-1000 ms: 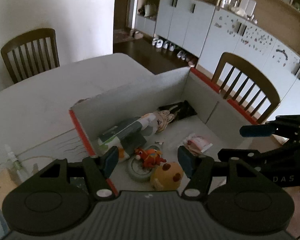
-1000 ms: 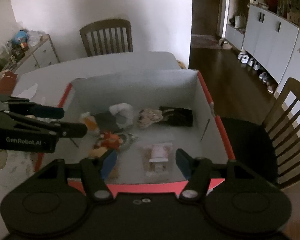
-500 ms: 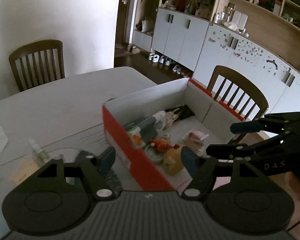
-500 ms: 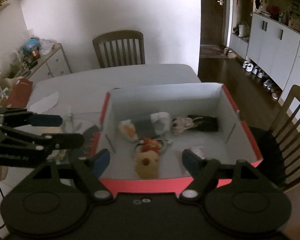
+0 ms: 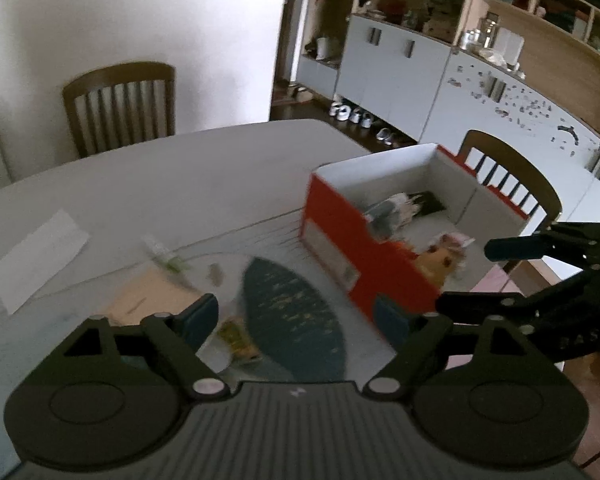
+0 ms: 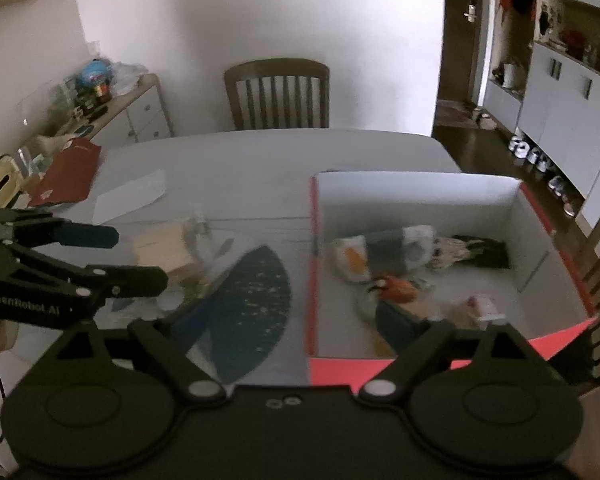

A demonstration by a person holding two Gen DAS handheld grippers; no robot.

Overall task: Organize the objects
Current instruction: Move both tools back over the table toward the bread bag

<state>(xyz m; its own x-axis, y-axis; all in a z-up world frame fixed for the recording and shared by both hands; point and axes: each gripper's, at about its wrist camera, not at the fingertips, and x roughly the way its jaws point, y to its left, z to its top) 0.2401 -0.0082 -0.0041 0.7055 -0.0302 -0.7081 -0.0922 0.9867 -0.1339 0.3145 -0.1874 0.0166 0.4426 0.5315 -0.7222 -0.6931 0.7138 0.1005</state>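
Observation:
A red shoebox (image 6: 420,186) with white inner walls stands on the right half of the table (image 6: 260,160). It holds a grey-and-white roll (image 6: 380,252), an orange toy (image 6: 396,288), a dark-haired doll (image 6: 468,248), a pink packet (image 6: 484,306) and a yellow plush (image 5: 436,264). Left of the box lie a dark teal fan-shaped piece (image 6: 252,300), a beige block (image 6: 164,248), a small bottle (image 5: 160,252) and a yellow packet (image 5: 236,336). My left gripper (image 5: 296,320) hangs over the teal piece, its jaws opening and empty. My right gripper (image 6: 290,326) is above the box's left wall, also opening and empty.
A white paper (image 5: 40,256) lies at the far left of the table, a red folder (image 6: 72,176) beyond it. Wooden chairs stand at the far side (image 6: 278,96) and the right side (image 5: 508,184). A cluttered sideboard (image 6: 100,112) is on the left, white cupboards (image 5: 400,76) on the right.
Both grippers have swung left, from above the box's contents to the loose things beside it. Both pairs of jaws stand wider apart than before.

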